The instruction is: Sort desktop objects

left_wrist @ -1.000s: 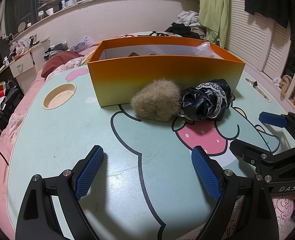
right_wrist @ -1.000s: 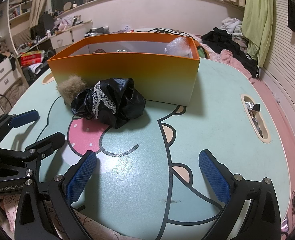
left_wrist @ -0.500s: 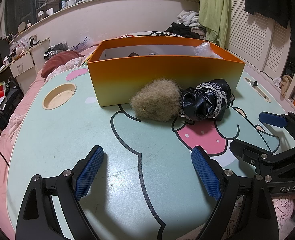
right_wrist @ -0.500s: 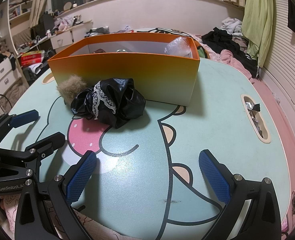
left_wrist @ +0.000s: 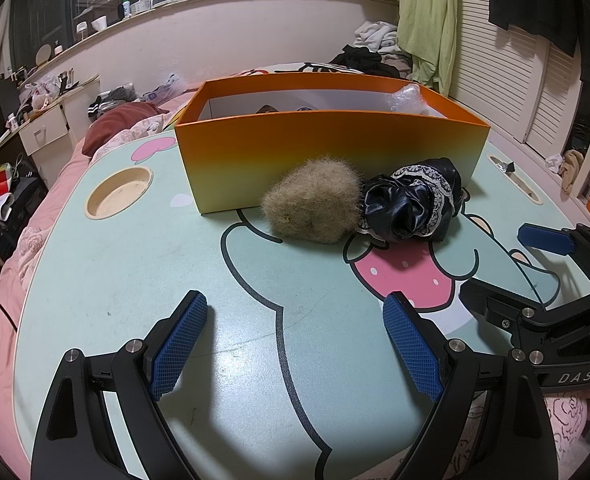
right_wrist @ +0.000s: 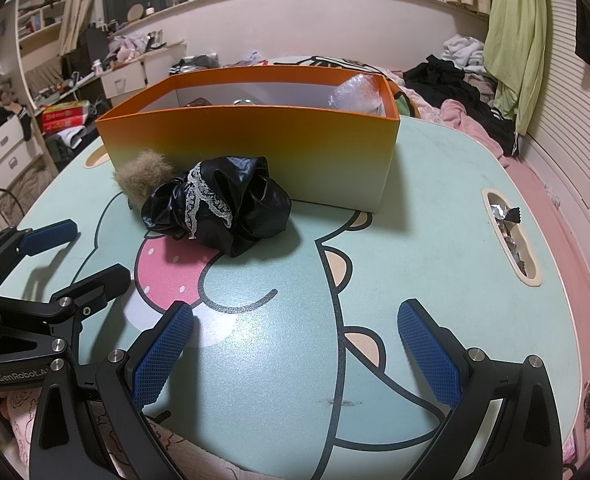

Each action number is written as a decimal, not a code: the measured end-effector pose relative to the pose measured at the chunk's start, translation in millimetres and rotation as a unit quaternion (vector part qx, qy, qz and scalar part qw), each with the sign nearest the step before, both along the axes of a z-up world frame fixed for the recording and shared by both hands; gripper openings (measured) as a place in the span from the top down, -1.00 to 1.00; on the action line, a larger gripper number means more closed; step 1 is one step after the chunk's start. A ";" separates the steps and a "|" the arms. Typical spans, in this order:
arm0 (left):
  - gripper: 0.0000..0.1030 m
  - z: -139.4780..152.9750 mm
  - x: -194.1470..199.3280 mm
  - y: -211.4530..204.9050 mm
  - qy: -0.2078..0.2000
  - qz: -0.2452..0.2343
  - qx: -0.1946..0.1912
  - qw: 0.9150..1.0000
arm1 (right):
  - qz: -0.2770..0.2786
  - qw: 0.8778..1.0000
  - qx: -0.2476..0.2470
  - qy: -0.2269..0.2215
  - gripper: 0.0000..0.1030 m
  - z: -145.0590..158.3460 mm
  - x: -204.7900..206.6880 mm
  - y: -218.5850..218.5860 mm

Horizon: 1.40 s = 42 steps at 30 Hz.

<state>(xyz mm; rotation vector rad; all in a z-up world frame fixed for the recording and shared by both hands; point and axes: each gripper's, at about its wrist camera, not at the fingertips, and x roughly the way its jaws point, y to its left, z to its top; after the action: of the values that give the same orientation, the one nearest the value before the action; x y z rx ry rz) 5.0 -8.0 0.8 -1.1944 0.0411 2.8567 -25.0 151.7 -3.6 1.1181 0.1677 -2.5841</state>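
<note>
**Both grippers hover over the near desk, nothing held**

Your left gripper tilts down toward the desk, its jaws wide apart with only bare desk between the blue pads. Your right gripper sits just to its right at much the same downward tilt, jaws likewise spread and empty. Each shows at the edge of the other's view, side by side near you.

Count of things on the desk: one orange box, open-topped, at the far middle; one fur ball against the box's near wall; one black cloth with white lace trim, bunched up and touching the fur ball on its right. Both lie well ahead of your jaws.

Inside the box you can see one crumpled clear wrap at the far right corner and parts of two other items, too hidden to name. The desk has one round recess at the left and one long slot at the right holding foil scraps.
</note>
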 end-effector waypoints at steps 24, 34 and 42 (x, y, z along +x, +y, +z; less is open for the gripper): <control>-0.74 2.9 -0.7 3.9 0.003 -0.006 0.002 1.000 | 0.057 0.992 -0.106 -0.030 0.88 21.3 -11.3 -4.4; -0.74 3.3 -0.6 4.1 0.003 -0.006 0.002 1.000 | 0.007 0.984 -0.176 0.014 -0.82 11.3 7.9 45.4; -0.74 3.4 -0.6 4.2 0.003 -0.006 0.002 1.000 | 0.029 0.982 -0.187 0.007 -0.82 26.9 -3.4 16.6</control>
<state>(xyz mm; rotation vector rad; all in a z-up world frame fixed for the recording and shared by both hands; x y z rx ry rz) 4.4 -3.8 4.2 -1.1814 0.0436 2.8493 -28.4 168.2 23.3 0.9402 -0.2692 -2.4349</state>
